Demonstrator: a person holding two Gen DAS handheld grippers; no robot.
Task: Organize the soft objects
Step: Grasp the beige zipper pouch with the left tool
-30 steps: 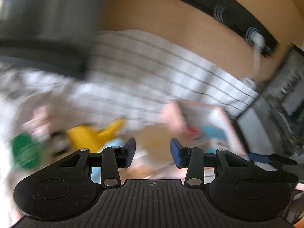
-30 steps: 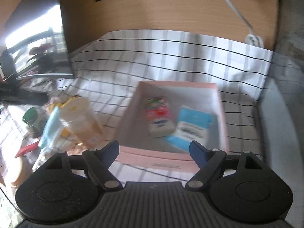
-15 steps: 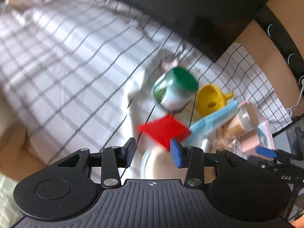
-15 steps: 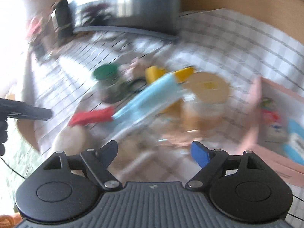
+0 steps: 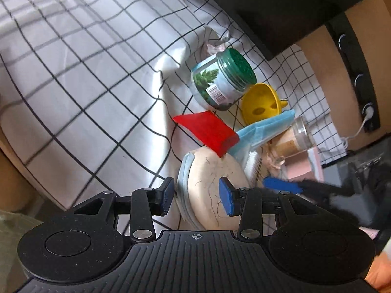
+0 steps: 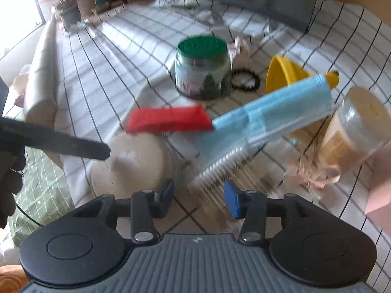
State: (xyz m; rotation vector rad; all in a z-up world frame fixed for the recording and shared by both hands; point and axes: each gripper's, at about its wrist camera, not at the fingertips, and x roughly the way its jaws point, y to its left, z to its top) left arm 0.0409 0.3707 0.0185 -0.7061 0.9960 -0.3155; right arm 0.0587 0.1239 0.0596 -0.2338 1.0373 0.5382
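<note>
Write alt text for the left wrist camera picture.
The left tongs, open and empty, hover over a round beige puff on a checked cloth. Beyond it lie a red scraper, a blue face mask, a green-lidded jar and a yellow funnel.

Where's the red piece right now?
In both wrist views the red piece lies mid-pile, its end resting on the beige round pad, between the green-lidded jar and the blue mask.
</note>
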